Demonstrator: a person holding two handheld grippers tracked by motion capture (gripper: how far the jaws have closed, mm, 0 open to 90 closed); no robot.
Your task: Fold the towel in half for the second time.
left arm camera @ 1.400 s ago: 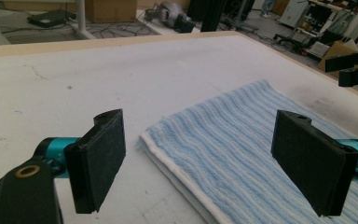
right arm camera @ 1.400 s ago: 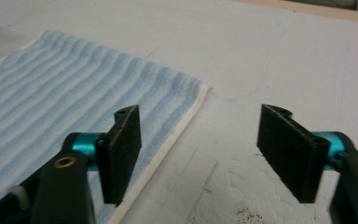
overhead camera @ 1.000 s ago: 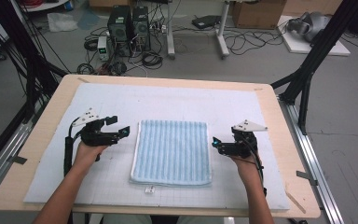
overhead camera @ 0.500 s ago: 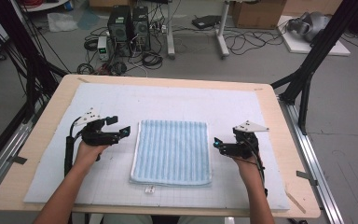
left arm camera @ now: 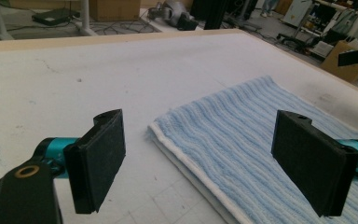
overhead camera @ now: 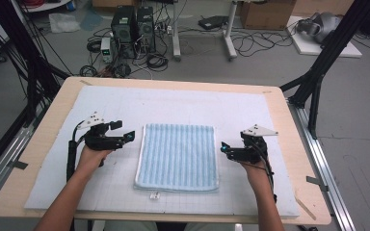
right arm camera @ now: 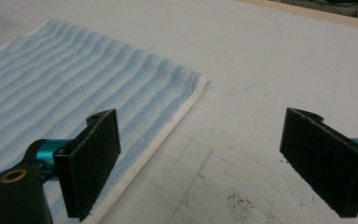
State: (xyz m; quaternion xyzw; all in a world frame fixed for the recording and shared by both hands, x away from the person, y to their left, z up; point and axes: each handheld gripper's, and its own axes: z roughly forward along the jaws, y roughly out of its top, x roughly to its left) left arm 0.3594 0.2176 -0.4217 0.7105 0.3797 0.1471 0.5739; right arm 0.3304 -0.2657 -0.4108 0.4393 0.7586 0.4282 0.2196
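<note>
The left gripper [overhead camera: 128, 136] hovers low over the white mat [overhead camera: 183, 103] with its jaws spread wide and nothing between them; just beyond its tips lies the left edge of the folded blue striped towel [overhead camera: 178, 156], whose near corner sits between the two pads in the left gripper view. The right gripper [overhead camera: 224, 148] mirrors it on the towel's opposite side, jaws equally wide and empty, tips just short of the right hem; in the right gripper view that white hem runs past its left pad [right arm camera: 95, 163]. A small white tag [overhead camera: 154, 195] lies by the towel's near edge.
</note>
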